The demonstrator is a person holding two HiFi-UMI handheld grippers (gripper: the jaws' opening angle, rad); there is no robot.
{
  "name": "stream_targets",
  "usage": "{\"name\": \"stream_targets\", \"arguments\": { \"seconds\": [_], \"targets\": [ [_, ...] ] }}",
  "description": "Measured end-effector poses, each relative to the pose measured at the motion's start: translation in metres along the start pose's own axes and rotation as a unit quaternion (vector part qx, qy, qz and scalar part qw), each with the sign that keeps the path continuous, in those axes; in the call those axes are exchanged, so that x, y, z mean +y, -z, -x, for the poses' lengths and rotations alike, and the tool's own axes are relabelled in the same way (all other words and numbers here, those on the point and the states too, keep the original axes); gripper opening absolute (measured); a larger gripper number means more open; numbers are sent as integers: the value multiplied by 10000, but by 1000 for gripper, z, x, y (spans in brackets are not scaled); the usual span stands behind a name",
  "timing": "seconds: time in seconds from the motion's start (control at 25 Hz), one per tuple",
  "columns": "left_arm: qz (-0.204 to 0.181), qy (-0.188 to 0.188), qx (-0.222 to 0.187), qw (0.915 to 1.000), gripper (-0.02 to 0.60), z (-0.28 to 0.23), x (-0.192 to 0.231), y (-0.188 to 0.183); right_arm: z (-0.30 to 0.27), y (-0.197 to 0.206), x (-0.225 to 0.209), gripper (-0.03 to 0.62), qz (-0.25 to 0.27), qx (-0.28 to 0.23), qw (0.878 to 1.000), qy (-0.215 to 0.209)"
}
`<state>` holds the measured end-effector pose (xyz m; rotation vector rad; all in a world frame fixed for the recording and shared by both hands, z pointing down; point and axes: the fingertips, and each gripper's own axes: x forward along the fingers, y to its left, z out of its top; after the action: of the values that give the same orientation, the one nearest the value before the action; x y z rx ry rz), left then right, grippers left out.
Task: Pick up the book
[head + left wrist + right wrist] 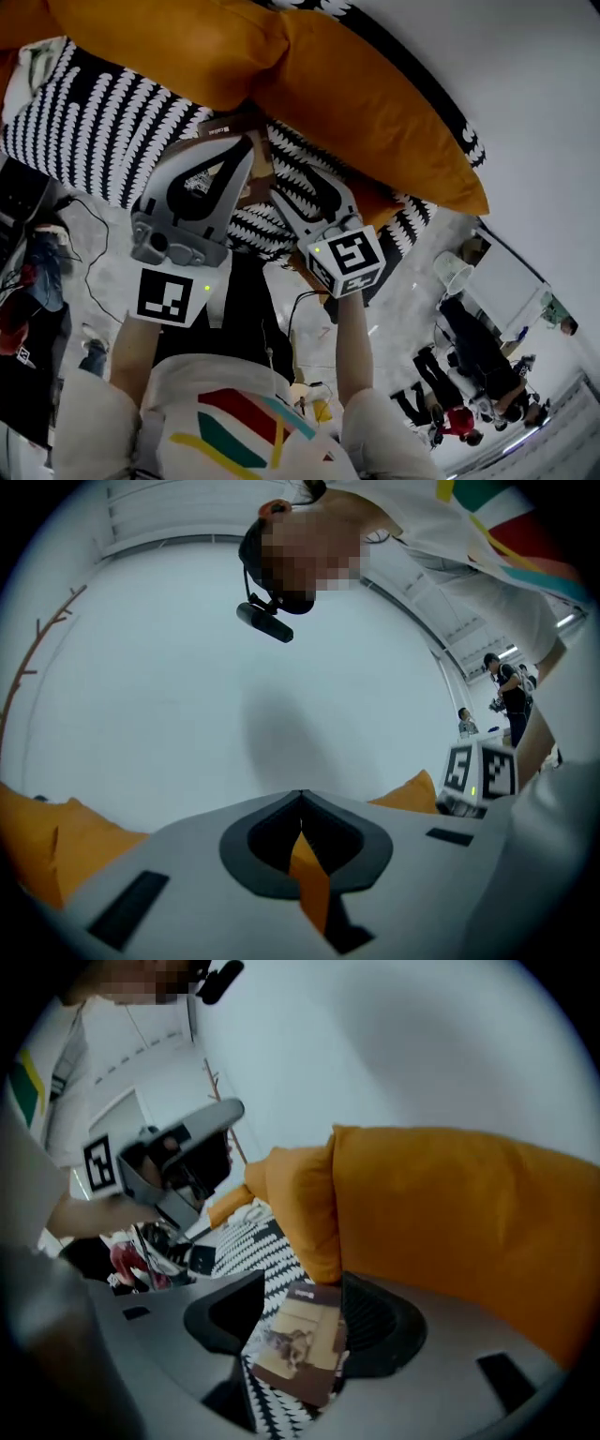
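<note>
Grey jaws of the right gripper (302, 1290) stand wide apart, released, with nothing pressed between the pads. Through the gap the book (298, 1342) shows, a brown one with a pale cover picture. It lies flat on the black-and-white cover (246, 1252), free of both jaws, and its far end reaches the lower edge of the pillows (450, 1213). Those 2 orange pillows sit side by side against a white wall (403, 1044).

Tips of the left gripper (300, 797) meet, so it is clenched. Only a sliver of orange shows in the gap behind the tips, and whether that is something pinched or a pillow seen beyond I cannot tell. It faces the bare wall, with orange pillow corners low at either side and the right gripper's marker cube (480, 772) near its right edge.

From the head view, both grippers are held close together over the cover, just below the pillows.
</note>
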<state>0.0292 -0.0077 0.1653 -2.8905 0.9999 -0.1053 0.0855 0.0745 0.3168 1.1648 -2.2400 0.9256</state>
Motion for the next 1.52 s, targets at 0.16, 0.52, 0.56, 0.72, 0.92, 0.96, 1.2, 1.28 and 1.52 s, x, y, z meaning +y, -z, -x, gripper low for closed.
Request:
{"name": "stream_targets", "arguments": {
  "seconds": [0.16,0.52,0.56,0.72,0.92,0.96,1.2,1.28,1.52],
  "targets": [
    [171,43,252,9995,8,-3,-2,53,-64,83,-40,262,-213,812,9963,-196],
    [298,157,611,9976,8,-25,15,120,-144,173,-84,262,-1892,1597,9654,-813],
    [368,149,619,9973,8,-28,16,125,-150,176,-86,262,-2038,1608,9618,-874],
    [576,2,646,9962,8,-34,16,138,-167,185,-77,262,-2135,1636,9560,-1174],
    [708,-12,722,9949,8,-40,10,151,-174,197,-62,262,-2751,1599,9346,-1589],
    [711,-7,760,9946,8,-39,10,154,-173,199,-59,262,-2817,1631,9300,-1707],
    [674,-62,968,9930,8,-17,17,173,-170,207,-38,262,-2632,1907,9176,-2290],
    [687,-119,1012,9924,8,-11,20,178,-172,205,-38,262,-2560,1904,9200,-2275],
    [698,-138,1051,9919,8,2,15,187,-175,204,-43,262,-2506,1860,9245,-2188]
  ]
}}
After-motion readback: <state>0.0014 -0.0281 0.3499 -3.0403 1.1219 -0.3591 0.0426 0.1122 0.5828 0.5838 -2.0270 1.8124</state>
